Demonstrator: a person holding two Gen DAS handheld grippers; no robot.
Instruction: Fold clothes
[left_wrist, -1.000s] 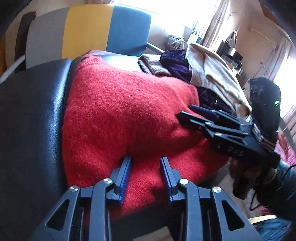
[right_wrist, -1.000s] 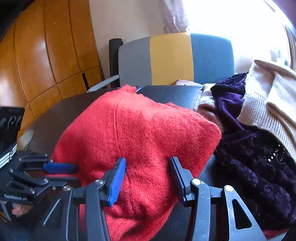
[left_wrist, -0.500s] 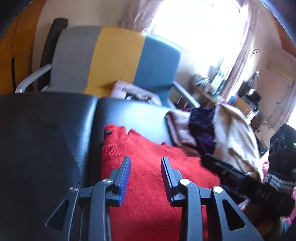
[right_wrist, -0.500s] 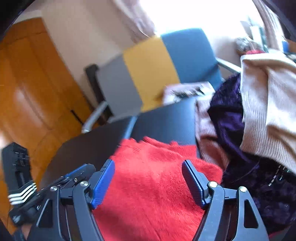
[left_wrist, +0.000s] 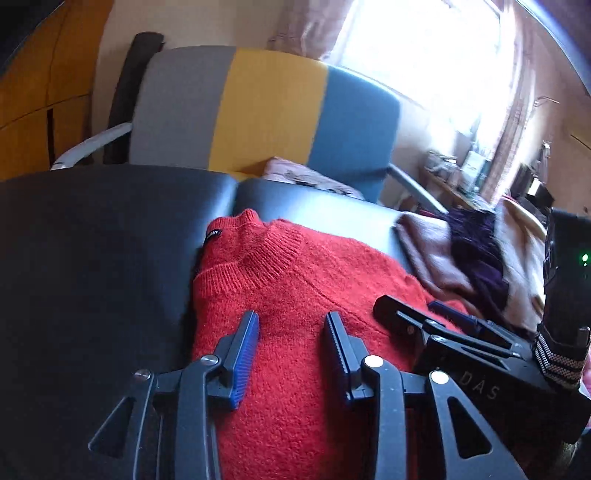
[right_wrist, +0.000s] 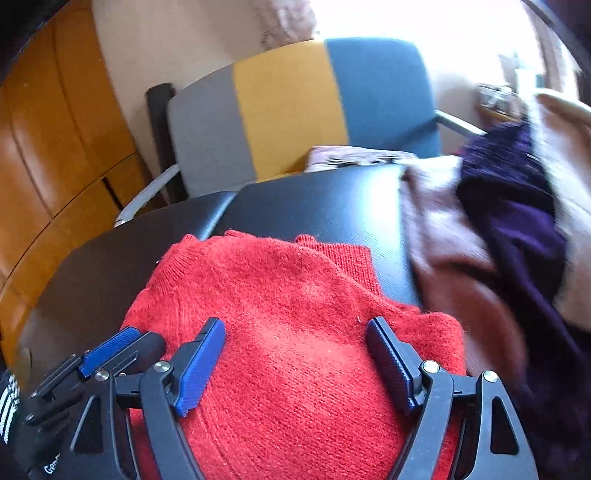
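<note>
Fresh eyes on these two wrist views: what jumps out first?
The bright red sweater dominates, lying on the black padded surface directly ahead of both open grippers, left gripper and right gripper, side by side over its near part. Behind stands a chair striped grey, yellow and blue. To the right of the sweater sits a heap of clothes, purple, beige and pinkish.
</note>
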